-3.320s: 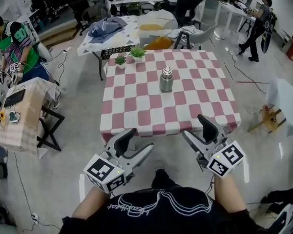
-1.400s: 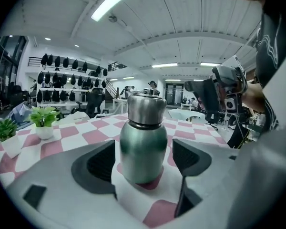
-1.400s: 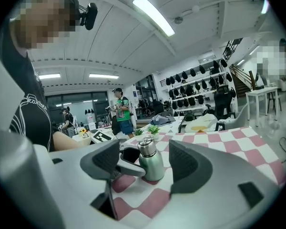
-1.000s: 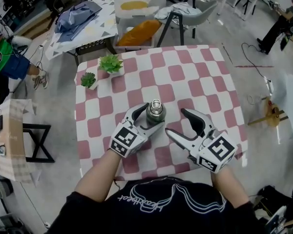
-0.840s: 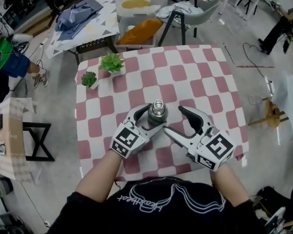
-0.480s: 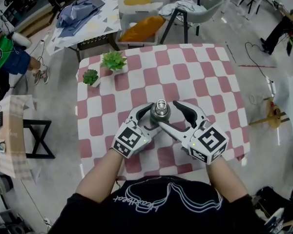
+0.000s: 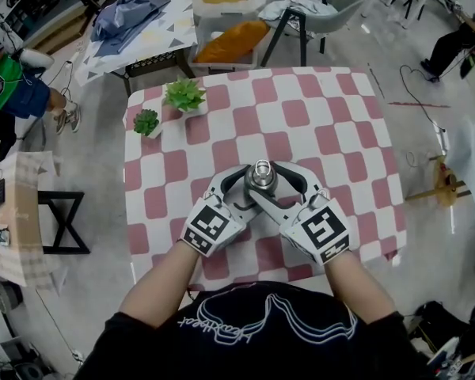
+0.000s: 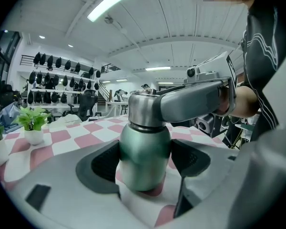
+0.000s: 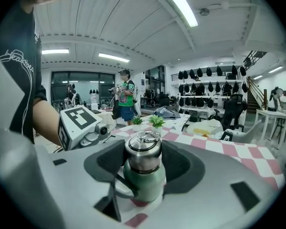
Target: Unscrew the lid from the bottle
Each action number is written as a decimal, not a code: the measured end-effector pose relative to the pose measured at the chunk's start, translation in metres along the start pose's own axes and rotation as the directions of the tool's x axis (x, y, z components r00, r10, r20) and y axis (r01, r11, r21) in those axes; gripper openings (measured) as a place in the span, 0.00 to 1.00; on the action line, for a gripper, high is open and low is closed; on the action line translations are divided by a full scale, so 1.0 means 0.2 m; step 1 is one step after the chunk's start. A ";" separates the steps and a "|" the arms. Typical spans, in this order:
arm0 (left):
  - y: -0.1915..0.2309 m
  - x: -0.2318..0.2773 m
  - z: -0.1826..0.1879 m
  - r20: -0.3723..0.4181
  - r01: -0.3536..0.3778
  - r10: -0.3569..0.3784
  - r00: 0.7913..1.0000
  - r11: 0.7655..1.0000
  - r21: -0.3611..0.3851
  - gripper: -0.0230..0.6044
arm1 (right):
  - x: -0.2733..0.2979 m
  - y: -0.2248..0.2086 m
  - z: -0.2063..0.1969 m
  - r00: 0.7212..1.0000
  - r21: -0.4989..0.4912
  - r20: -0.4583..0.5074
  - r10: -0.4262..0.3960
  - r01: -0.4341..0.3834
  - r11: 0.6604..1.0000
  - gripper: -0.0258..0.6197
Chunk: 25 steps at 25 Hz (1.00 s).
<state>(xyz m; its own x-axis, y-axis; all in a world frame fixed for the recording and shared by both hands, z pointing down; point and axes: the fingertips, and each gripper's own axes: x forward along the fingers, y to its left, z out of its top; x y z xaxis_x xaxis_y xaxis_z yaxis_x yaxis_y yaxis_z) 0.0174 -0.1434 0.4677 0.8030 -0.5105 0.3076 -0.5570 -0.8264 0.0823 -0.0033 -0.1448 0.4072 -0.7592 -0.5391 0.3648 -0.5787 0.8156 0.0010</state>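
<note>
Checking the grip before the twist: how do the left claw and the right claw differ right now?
The left claw clamps the bottle low, on its green body; the right claw sits higher, round the steel lid. The left claw's pads press the body; the right claw's jaws have just been closing, and whether they press the lid yet is unclear. Both reach the bottle from the person's side.
</note>
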 end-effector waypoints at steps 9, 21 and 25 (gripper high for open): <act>-0.01 0.00 0.01 -0.019 0.067 -0.067 0.998 0.997 0.022 0.58 | 0.00 0.01 0.01 0.997 -0.038 0.021 0.076 -0.075 0.996 0.42; 0.00 0.01 0.01 -0.064 0.311 -0.306 0.950 0.944 0.106 0.58 | 0.00 0.00 0.01 0.955 -0.136 0.030 0.296 -0.289 0.948 0.42; 0.00 0.01 0.01 -0.075 0.397 -0.390 0.918 0.909 0.130 0.59 | 0.01 0.01 0.00 0.926 -0.180 0.008 0.378 -0.371 0.911 0.42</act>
<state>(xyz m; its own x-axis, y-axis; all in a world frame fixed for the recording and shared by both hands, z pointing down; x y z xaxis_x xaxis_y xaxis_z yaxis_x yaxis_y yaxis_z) 0.0187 -0.1443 0.4669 0.9382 -0.1282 0.3213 -0.1599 -0.9844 0.0740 -0.0064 -0.1444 0.4081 -0.9242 -0.1920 0.3302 -0.1918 0.9809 0.0336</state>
